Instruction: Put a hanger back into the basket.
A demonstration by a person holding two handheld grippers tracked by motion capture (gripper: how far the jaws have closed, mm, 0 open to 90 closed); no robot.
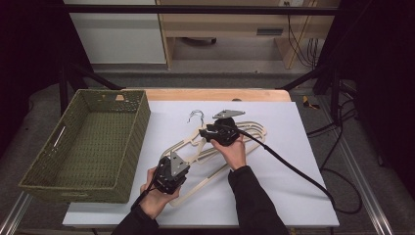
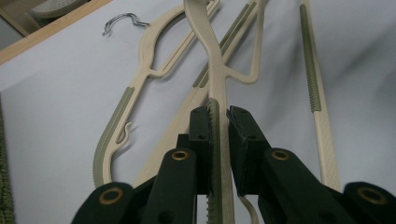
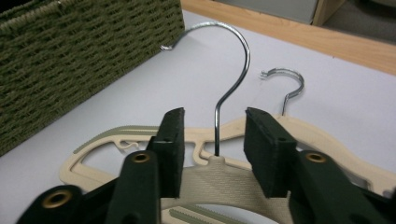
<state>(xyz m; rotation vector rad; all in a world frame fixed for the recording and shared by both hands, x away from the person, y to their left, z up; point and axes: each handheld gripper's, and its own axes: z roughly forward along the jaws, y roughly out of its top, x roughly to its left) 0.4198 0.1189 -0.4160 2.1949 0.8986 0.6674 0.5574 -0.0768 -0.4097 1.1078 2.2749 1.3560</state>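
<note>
Both forearms reach in over a white sheet [image 1: 293,161] covering the wooden worktop [image 1: 215,94]. Left gripper [image 1: 171,172] jaws clamp a beige hanger [image 2: 219,93] arm; right gripper [image 1: 222,129] jaws stand wide around the hook's neck. Green woven basket [image 1: 93,147] sits left; grey floor [image 1: 235,78] and cabinets [image 1: 117,29] lie beyond.

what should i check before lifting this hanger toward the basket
1. Left gripper shut on the hanger's arm: ok.
2. Right gripper astride the neck under the metal hook, jaws still apart: not ok.
3. Held hanger free of the second hanger beneath: cannot tell.
4. Basket has room inside: ok.
5. Cable trailing off the right gripper lies away from the basket: ok.
</note>
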